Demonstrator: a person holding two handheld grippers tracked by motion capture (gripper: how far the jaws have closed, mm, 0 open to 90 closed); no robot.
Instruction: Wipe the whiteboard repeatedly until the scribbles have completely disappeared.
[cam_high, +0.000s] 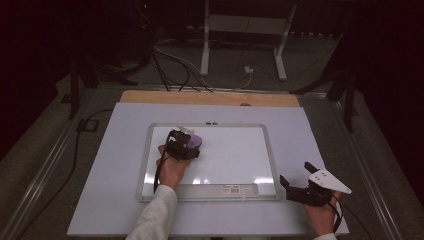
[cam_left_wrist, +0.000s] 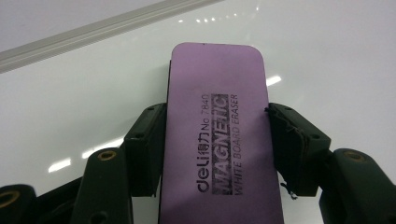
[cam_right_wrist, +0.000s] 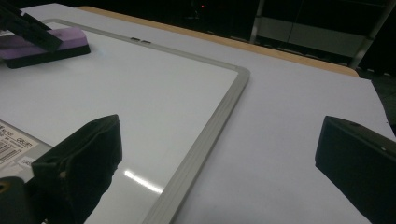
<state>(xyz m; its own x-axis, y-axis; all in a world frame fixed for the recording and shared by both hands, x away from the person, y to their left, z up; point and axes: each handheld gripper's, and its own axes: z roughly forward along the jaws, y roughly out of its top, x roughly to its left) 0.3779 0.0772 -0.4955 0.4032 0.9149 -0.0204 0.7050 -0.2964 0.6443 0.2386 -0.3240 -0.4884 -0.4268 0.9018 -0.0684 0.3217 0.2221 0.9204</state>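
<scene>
A purple magnetic whiteboard eraser (cam_left_wrist: 219, 140) sits clamped between the two black jaws of the left tool (cam_high: 184, 145), which close on its long sides, one jaw against each edge. The eraser's printed face, reading "deli No 7840 MAGNETIC WHITE BOARD ERASER", is turned up toward the left gripper view's camera, and its dark underside rests on the whiteboard (cam_high: 235, 155). In the high view it lies in the board's upper-left part, near the top edge of the grey frame (cam_right_wrist: 205, 144) and a little in from the left edge. To the right of it and toward the person, the white surface runs bare across to the right edge and down to the labelled bottom strip (cam_high: 235, 189).

The right tool (cam_high: 300, 185) rests in the person's right hand (cam_high: 322, 215) on the pale worktop (cam_high: 305, 130), just outside the board's lower-right corner, its jaws spread wide with nothing between them. In the right gripper view the frame's right edge runs up between those jaws, with the eraser (cam_right_wrist: 44, 44) well apart at the far left. Beyond the board, open worktop extends on every side to a strip of wooden edge (cam_high: 210, 98) at the back.
</scene>
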